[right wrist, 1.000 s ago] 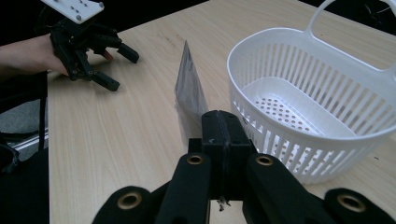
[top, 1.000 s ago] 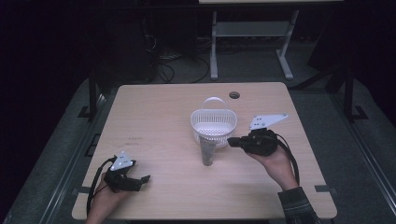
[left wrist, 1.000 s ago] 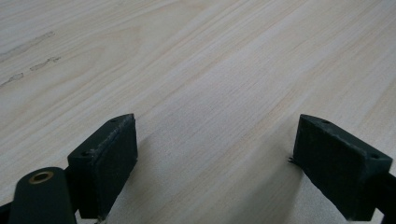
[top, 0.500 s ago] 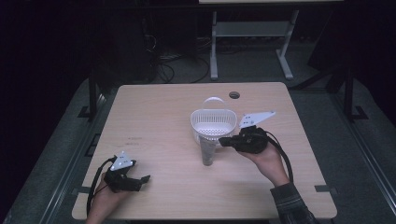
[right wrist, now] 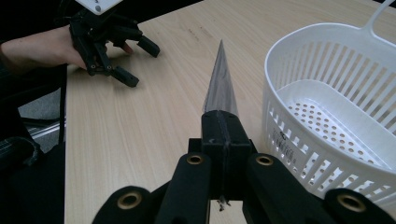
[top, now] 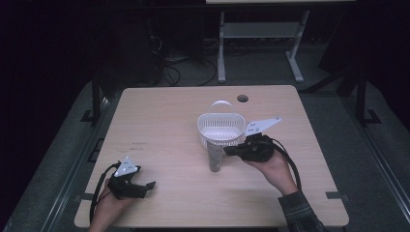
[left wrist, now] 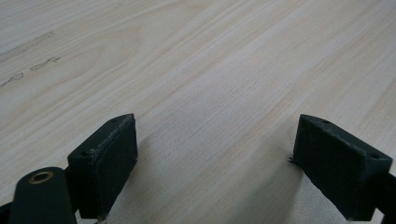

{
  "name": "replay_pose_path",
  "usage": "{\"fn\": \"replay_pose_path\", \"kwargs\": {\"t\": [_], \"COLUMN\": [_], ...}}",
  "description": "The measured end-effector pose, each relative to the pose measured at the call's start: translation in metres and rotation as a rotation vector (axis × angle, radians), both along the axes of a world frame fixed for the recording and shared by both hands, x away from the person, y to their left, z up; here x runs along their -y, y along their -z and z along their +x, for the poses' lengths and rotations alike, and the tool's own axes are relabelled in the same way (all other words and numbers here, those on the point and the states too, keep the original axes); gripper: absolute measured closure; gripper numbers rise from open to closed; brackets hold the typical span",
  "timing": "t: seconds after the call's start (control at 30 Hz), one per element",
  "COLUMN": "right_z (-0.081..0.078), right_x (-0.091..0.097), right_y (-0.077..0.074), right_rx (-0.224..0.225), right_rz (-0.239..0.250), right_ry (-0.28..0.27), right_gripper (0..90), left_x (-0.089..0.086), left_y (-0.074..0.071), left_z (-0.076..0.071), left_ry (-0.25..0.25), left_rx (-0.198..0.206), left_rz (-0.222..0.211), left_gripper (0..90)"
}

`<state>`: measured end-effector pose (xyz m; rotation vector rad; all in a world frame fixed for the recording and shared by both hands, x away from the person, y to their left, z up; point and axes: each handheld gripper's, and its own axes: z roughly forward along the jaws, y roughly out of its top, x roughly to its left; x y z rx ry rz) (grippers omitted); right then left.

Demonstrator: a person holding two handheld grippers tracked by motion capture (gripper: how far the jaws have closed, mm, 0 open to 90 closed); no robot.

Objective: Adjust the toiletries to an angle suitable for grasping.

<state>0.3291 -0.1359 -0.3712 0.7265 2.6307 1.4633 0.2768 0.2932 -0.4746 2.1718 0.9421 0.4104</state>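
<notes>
Left gripper (top: 145,186) rests low at the near-left corner of the worktop (top: 159,121), fingers (left wrist: 105,158) spread wide with bare wood between them, nothing held. A hand (top: 109,208) is behind it, cable looping off the near edge.

Right gripper (top: 231,151) sits near mid-worktop, right of centre, held by the right hand (top: 270,166). Its fingers (right wrist: 224,135) are pressed fully together on the edge of a thin grey translucent sheet piece (right wrist: 220,81). In the right gripper view the piece is a narrow triangle, long axis running straight out from the fingers, tip pointing away across the worktop toward the left gripper's side. In the high view it reads as a dark upright strip (top: 215,158) just below the basket; exact tilt there hard to tell.

White slotted plastic basket (top: 221,129) stands upright just beyond the piece and beside the right gripper, perforated floor, thin handle loop at the far side. Touching the piece or not: cannot tell.

Small dark round hole (top: 242,98) in the worktop farther back.
</notes>
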Motion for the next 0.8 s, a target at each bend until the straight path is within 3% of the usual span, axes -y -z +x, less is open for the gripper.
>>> {"fn": "replay_pose_path", "kwargs": {"t": [0.8], "right_z": [-0.012], "right_x": [-0.020], "right_y": [-0.002], "right_rx": [0.001], "right_rz": [-0.014], "right_ry": [-0.077], "right_gripper": [89.6], "left_x": [0.000], "left_y": [0.000], "left_z": [0.000], "left_ry": [-0.001], "left_rx": [-0.001], "left_rz": [-0.002], "left_gripper": [12.7]}}
